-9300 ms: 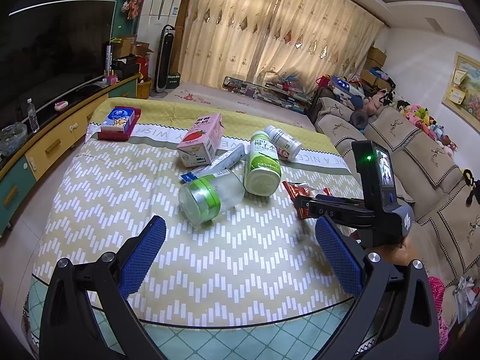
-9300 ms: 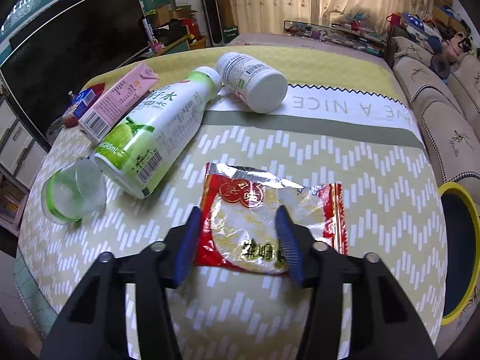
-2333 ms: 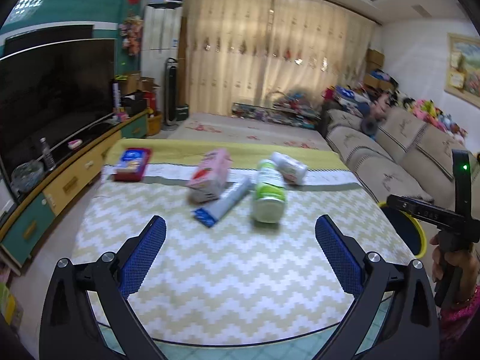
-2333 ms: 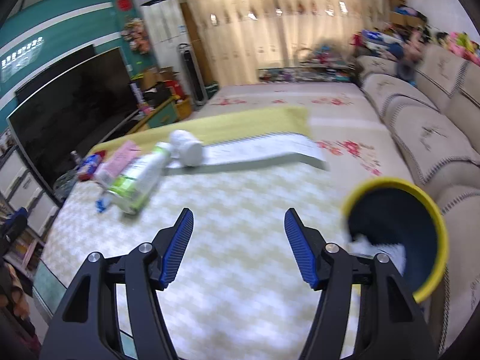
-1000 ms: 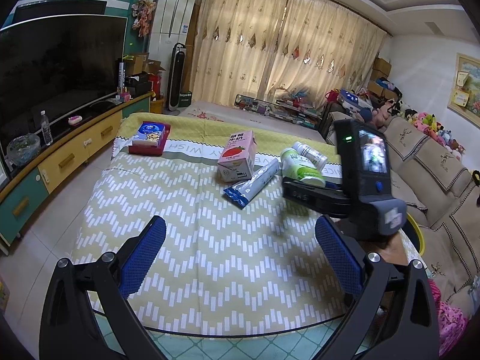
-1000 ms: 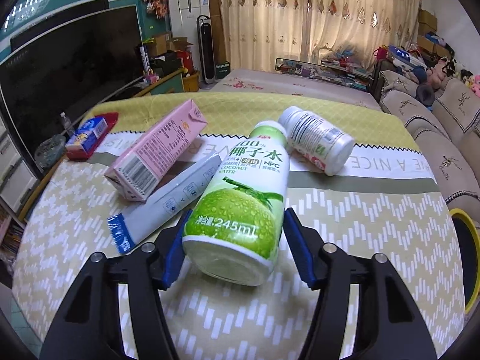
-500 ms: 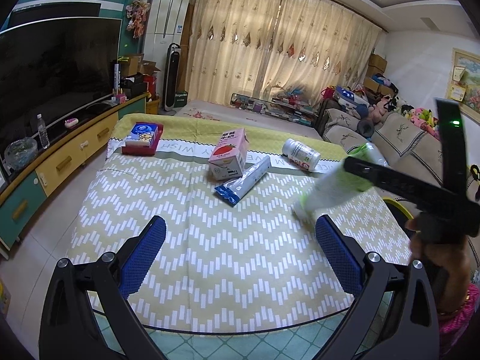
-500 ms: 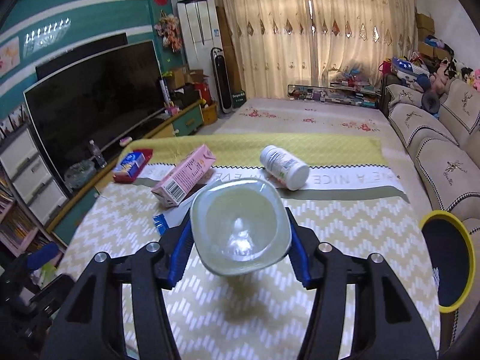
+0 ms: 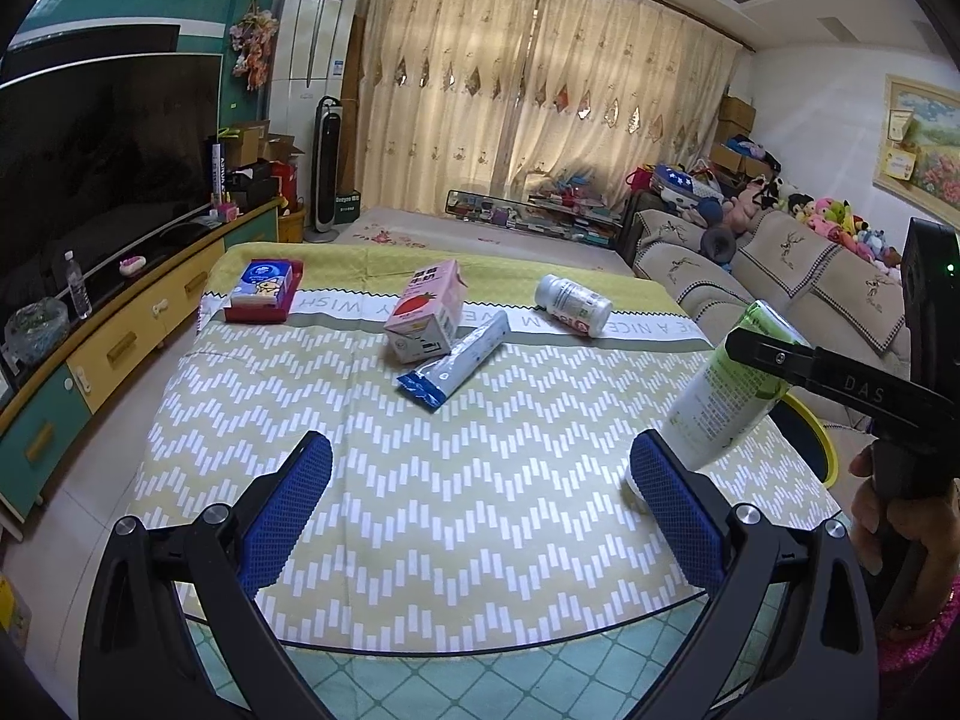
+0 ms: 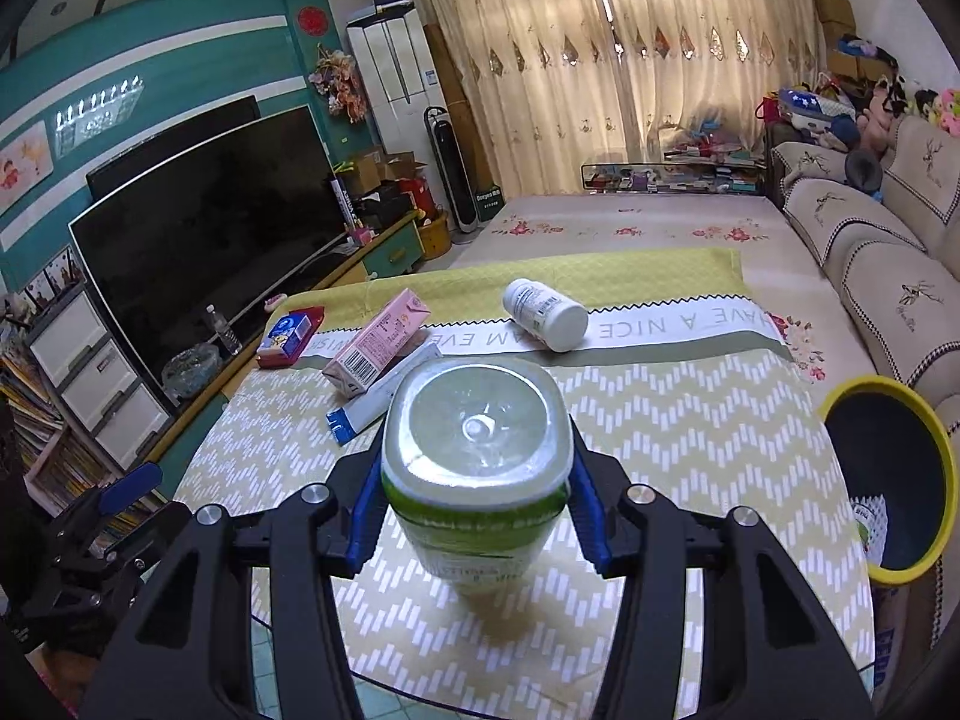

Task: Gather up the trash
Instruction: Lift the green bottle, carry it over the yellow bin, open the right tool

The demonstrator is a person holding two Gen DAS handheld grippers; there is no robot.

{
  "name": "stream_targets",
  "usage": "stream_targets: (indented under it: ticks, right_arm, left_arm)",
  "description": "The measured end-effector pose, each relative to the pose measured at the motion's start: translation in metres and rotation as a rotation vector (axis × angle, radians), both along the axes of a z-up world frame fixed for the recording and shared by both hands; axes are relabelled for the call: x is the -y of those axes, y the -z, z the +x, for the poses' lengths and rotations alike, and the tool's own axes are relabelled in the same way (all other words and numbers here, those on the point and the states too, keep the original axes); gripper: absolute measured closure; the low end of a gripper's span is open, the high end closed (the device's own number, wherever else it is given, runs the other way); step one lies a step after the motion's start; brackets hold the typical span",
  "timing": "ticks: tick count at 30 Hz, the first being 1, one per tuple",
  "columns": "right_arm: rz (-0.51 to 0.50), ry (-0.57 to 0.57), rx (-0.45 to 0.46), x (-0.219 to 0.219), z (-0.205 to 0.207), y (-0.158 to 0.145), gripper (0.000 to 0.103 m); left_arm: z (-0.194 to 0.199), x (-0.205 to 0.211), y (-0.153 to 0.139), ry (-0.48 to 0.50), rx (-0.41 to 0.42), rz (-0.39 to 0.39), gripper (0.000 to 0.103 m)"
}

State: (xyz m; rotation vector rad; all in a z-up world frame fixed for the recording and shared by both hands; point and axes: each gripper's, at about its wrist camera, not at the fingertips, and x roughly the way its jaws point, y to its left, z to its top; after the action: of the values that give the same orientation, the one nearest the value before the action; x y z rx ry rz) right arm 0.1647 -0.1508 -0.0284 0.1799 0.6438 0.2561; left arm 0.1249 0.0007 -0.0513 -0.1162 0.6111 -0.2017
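My right gripper [image 10: 477,513] is shut on a green-and-white coconut water bottle [image 10: 474,468], held off the table with its base toward the camera. From the left wrist view the same bottle [image 9: 726,387] hangs tilted over the table's right side, clamped by the right gripper [image 9: 774,354]. My left gripper [image 9: 480,516] stands open over the near table edge with nothing between its fingers. On the table lie a pink carton [image 9: 426,312], a white-and-blue tube [image 9: 459,360] and a white bottle [image 9: 570,303]. A yellow-rimmed bin [image 10: 888,474] stands beside the table on the right.
A red-and-blue box [image 9: 264,294] sits at the table's far left corner. A sofa [image 9: 798,288] runs along the right, a TV [image 9: 102,162] on a low cabinet along the left. A hand [image 9: 900,516] holds the right gripper's handle.
The right gripper closed on the coconut water bottle, lifted it off the table and carried it rightward toward the bin side. The left gripper barely shifted.
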Motion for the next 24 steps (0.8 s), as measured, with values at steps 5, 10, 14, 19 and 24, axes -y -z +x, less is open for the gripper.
stream_targets:
  ticks: [5,10,14,19,24]
  right_arm:
    - [0.021,0.003,0.007,0.013,-0.004,-0.002,0.054]
    - [0.04,0.018,0.013,0.032,-0.007,-0.005,0.054]
    - [0.049,0.055,0.027,0.054,-0.01,-0.01,0.054]
    - [0.049,0.123,0.051,0.094,-0.015,-0.018,0.054]
    - [0.04,0.228,0.078,0.143,-0.02,-0.025,0.054]
  left_arm:
    - [-0.001,0.011,-0.003,0.014,0.001,0.014,0.005]
    - [0.002,0.025,-0.005,0.035,-0.004,0.021,0.005]
    - [0.008,0.036,-0.004,0.054,-0.016,0.027,0.005]
    - [0.015,0.056,-0.003,0.083,-0.025,0.036,0.005]
    - [0.021,0.071,-0.003,0.1,-0.022,0.037,0.005]
